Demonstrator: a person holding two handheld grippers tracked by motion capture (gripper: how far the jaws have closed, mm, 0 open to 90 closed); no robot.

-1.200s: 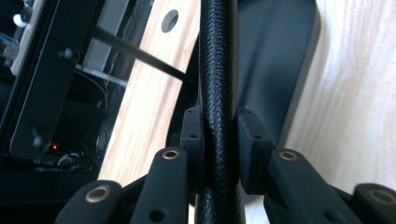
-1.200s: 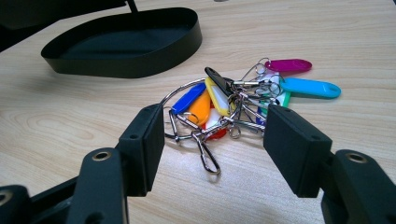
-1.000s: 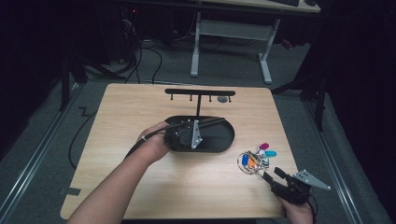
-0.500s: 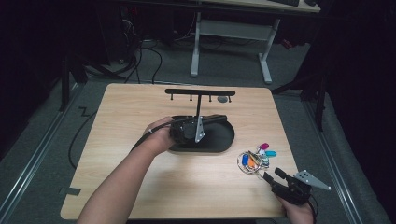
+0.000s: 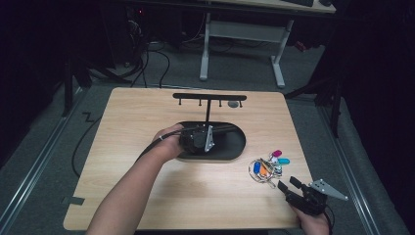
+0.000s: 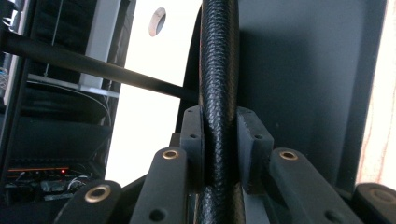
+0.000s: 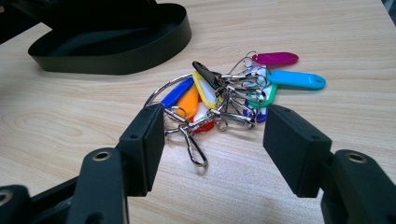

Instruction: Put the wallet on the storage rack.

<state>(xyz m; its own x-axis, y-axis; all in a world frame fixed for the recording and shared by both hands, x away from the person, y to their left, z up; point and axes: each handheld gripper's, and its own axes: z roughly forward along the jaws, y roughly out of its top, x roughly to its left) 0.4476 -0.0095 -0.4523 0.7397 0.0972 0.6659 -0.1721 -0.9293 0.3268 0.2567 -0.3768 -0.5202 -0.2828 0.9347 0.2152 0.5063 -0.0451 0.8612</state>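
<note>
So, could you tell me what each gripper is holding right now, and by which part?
The left gripper clamps the key stand's black tray by its textured rim. The right gripper holds nothing, open before the key tags.

Light falls from above onto the worktop [image 5: 147,196], leaving the surrounding room nearly black. In the left gripper view the far worktop glares blown-out white behind a dark, slightly soft foreground. The right gripper view is evenly lit, with soft shadows and mild blur at its near edge.

A light wooden table [image 5: 147,196] stands on grey carpet [image 5: 44,147], with a white-legged desk [image 5: 244,34] and loose black cables [image 5: 147,58] beyond it.
</note>
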